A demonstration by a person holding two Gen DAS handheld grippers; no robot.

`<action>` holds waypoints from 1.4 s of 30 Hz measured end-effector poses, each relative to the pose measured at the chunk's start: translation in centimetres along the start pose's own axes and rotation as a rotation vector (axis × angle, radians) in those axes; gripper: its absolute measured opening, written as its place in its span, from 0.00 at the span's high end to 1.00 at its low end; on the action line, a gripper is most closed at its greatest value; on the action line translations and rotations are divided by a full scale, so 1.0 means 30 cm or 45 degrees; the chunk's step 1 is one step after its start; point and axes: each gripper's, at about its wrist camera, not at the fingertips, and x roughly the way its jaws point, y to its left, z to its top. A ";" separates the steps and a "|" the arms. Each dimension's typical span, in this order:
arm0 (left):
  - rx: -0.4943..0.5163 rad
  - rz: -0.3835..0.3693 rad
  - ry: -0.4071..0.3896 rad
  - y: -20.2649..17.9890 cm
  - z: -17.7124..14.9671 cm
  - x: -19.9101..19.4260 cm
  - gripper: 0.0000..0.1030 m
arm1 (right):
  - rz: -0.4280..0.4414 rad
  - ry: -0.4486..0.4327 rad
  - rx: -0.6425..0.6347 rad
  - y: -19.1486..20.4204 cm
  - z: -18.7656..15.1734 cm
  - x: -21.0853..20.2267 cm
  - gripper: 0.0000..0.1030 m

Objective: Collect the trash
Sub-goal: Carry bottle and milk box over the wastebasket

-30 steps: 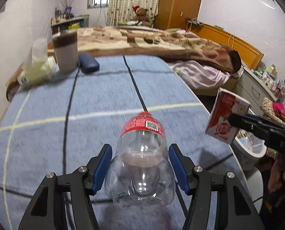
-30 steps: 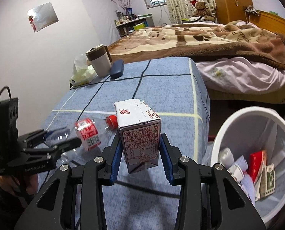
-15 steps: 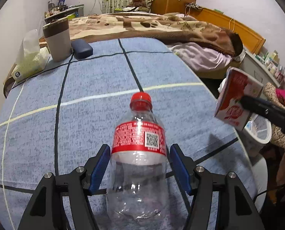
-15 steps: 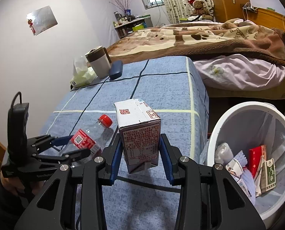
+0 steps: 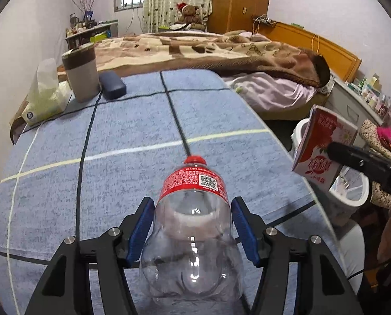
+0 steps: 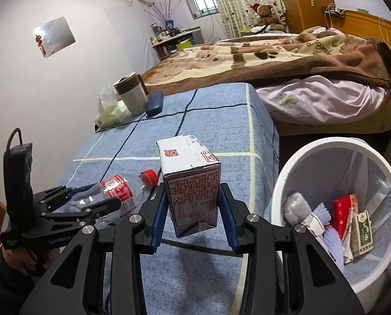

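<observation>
Bedroom with a blue checked tablecloth (image 5: pixel 121 157) carrying a cup (image 5: pixel 81 72), case (image 5: pixel 112 84) and tissues (image 5: pixel 44 99) at its far end, bed (image 6: pixel 274 57) beyond. Left gripper (image 5: pixel 192 225) clamps a clear bottle (image 5: pixel 192 236) above the cloth; right gripper (image 6: pixel 192 215) clamps a carton (image 6: pixel 192 191) beside the bin (image 6: pixel 313 157). Bin contents are partly hidden by its wall.
</observation>
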 end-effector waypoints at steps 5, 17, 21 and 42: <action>0.016 -0.036 -0.034 -0.052 0.026 -0.017 0.41 | -0.018 -0.013 0.019 -0.026 0.001 -0.023 0.62; 0.117 -0.132 -0.084 -0.225 0.093 -0.026 0.41 | -0.087 -0.073 0.087 -0.118 -0.004 -0.099 0.62; 0.156 -0.174 -0.096 -0.293 0.115 -0.018 0.41 | -0.121 -0.091 0.123 -0.157 -0.006 -0.120 0.62; 0.266 -0.367 -0.068 -0.577 0.187 0.115 0.41 | -0.287 -0.103 0.284 -0.368 -0.052 -0.186 0.62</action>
